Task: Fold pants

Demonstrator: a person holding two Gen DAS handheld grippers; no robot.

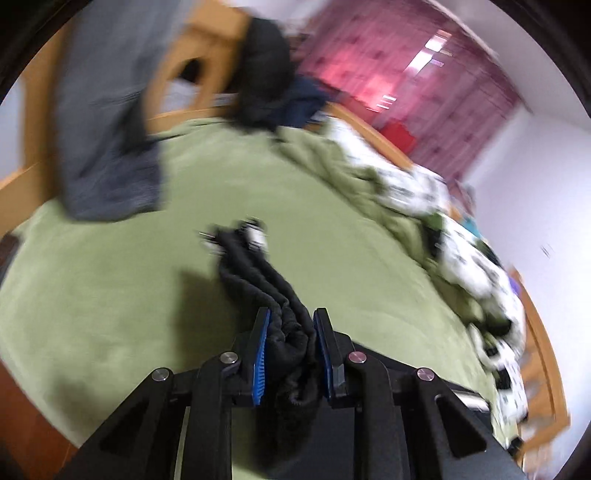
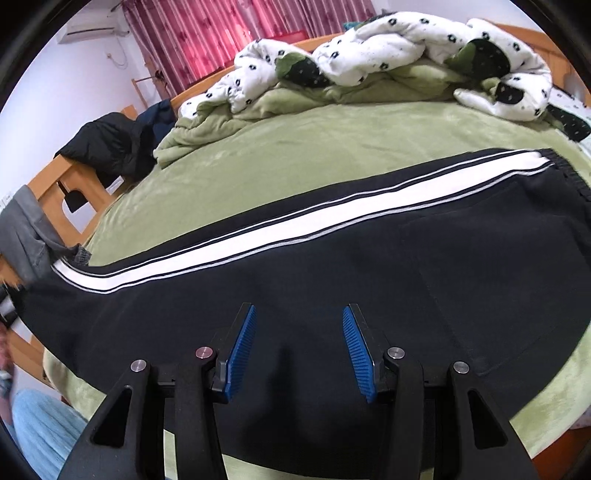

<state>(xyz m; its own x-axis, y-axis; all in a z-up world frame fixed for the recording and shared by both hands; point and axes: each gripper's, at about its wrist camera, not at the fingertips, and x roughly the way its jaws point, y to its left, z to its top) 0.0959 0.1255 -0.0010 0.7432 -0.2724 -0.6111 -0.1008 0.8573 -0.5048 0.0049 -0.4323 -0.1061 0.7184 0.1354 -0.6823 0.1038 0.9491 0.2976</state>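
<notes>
Right wrist view: one pants [image 2: 332, 266], two white stripes, one open right claw [image 2: 299, 321].

Wooden bed frame [image 2: 48, 177]; red curtains [image 2: 207, 33]; white walls [image 1: 546, 177].

Black pants [image 2: 332, 280] with a white side stripe (thin grey lines flank it) lie flat lengthwise across the green bed [image 2: 295, 147], one end bunched and lifted.

One pair of black pants [image 2: 332, 266], one white stripe [image 2: 258, 218] down its side. One bed [image 2: 258, 147] in green, one rumpled white quilt [image 2: 369, 48], one dark jacket [image 2: 107, 144], one grey garment [image 2: 26, 229], two grippers: left [image 1: 290, 325], right [image 2: 299, 321].
</notes>
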